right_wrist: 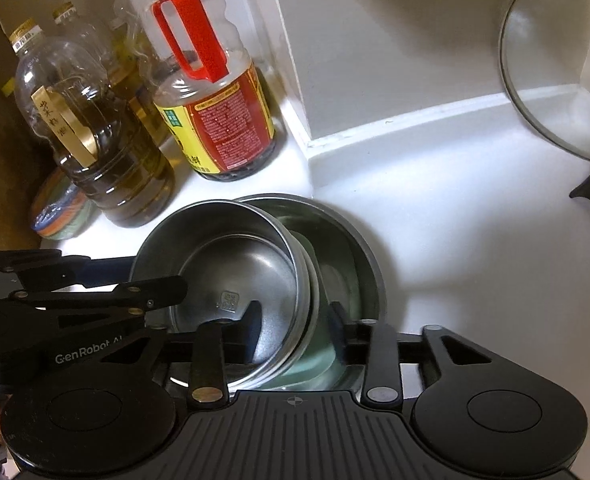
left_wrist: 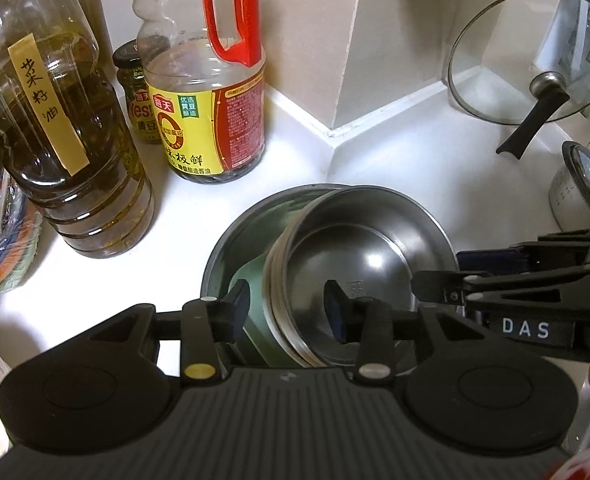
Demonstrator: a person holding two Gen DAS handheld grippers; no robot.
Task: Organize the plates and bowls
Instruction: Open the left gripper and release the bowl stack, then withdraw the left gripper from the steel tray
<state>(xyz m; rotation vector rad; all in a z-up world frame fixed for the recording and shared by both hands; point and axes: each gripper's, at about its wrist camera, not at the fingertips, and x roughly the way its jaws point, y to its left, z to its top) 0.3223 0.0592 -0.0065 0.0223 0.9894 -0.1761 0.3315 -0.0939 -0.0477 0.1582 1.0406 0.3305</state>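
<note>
A nested stack of small steel bowls (left_wrist: 359, 256) (right_wrist: 231, 276) lies tilted inside a wider steel bowl (left_wrist: 239, 224) (right_wrist: 355, 240) on the white counter. A pale green dish (left_wrist: 255, 296) (right_wrist: 315, 360) shows under the stack. My left gripper (left_wrist: 287, 312) straddles the stack's near-left rim, one finger inside and one outside, with gaps on both sides, so it is open. My right gripper (right_wrist: 297, 320) straddles the opposite rim the same way, open. Each gripper also appears in the other's view: the right gripper (left_wrist: 451, 272) and the left gripper (right_wrist: 143, 274).
A big oil bottle (left_wrist: 67, 144) (right_wrist: 107, 152), a red-handled soy sauce bottle (left_wrist: 211, 104) (right_wrist: 215, 112) and a small jar (left_wrist: 135, 84) stand behind the bowls. A glass lid (left_wrist: 531, 60) (right_wrist: 551, 80) leans at the right. Wrapped coloured discs (left_wrist: 3, 248) sit far left. A wall corner (left_wrist: 355, 80) juts in.
</note>
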